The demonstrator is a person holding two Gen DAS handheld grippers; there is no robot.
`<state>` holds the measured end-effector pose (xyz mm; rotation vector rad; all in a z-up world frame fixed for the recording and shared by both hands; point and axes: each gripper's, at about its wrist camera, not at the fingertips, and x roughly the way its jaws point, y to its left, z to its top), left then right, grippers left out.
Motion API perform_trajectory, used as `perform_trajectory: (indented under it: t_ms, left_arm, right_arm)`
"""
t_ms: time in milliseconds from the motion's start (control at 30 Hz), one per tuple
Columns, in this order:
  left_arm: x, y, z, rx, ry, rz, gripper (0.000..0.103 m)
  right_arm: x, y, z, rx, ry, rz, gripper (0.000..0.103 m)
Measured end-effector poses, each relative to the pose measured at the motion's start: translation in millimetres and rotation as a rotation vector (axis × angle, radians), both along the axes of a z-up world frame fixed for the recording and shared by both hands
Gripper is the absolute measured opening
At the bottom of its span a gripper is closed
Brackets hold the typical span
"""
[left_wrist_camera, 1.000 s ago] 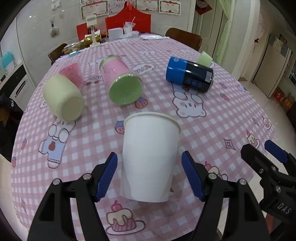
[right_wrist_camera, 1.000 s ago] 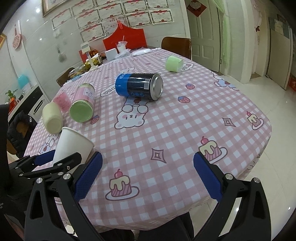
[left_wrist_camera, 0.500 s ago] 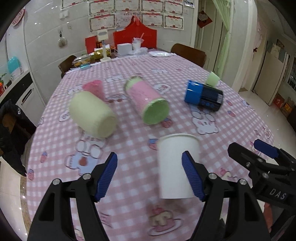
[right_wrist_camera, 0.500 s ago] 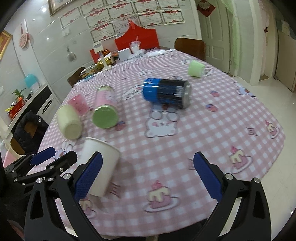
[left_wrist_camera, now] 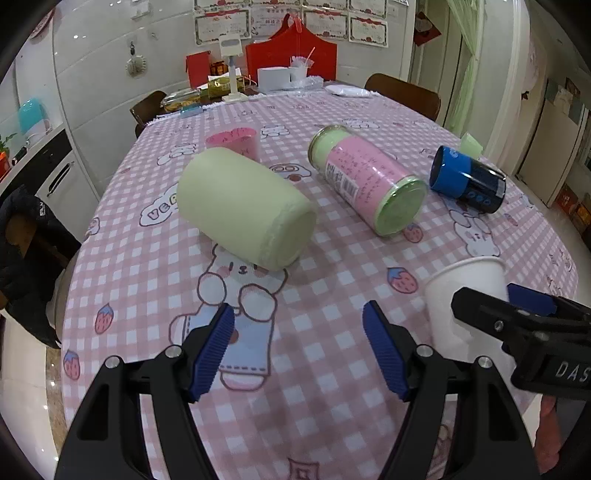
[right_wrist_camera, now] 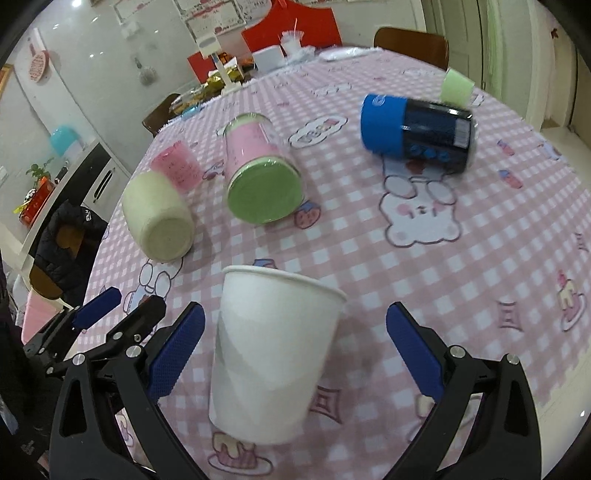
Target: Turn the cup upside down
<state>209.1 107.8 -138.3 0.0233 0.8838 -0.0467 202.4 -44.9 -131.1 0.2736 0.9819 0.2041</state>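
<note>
On the pink checked tablecloth [right_wrist_camera: 461, 295], from left to right, lie a pale yellow container [right_wrist_camera: 157, 218], a pink jar with green lid [right_wrist_camera: 258, 173] and a blue and black can [right_wrist_camera: 415, 131], all 3 on their sides. The white paper cup [right_wrist_camera: 273, 354] stands upright near the table edge; its inside is hidden. The left gripper [left_wrist_camera: 298, 349] hovers left of it, jaws wide apart, empty. The right gripper [right_wrist_camera: 295, 354] has the cup between its wide-open jaws, not touching it.

A home dining room. A pink checked cartoon tablecloth [left_wrist_camera: 332, 369] covers the table, with wooden chairs [left_wrist_camera: 402, 94] at its far edge. Framed certificates [left_wrist_camera: 221, 22] hang on the tiled wall.
</note>
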Motion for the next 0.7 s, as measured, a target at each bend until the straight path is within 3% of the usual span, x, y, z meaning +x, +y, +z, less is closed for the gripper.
perform_trajectory:
  t_ms: [67,133,167,300,500,700]
  left_arm:
    - [4,1,-3,-0.005,0.004,-0.010,0.071]
    - [7,2,-7,-0.011,0.004,-0.023,0.071]
    - [8,3,-8,-0.014,0.005,-0.027,0.071]
    - [12,2,-10,-0.033,0.004,-0.034,0.071]
    - [9,1,-3,-0.046,-0.030,-0.023,0.071]
    - [9,5,1,-0.053,-0.050,0.010,0.071]
  right_arm:
    - [6,-1,-6,0.033,0.036,-0.016,0.091]
    - [13,-3,-11,0.059,0.069,-0.023,0.081]
    - [15,-3,-14,0.081,0.080,-0.008,0.070]
    - [12,-1,-7,0.058,0.062,0.015,0.069]
    - [5,1,15,-0.079,-0.136,-0.023,0.070]
    - [0,10,17,-0.183,-0.281,0.012,0.070]
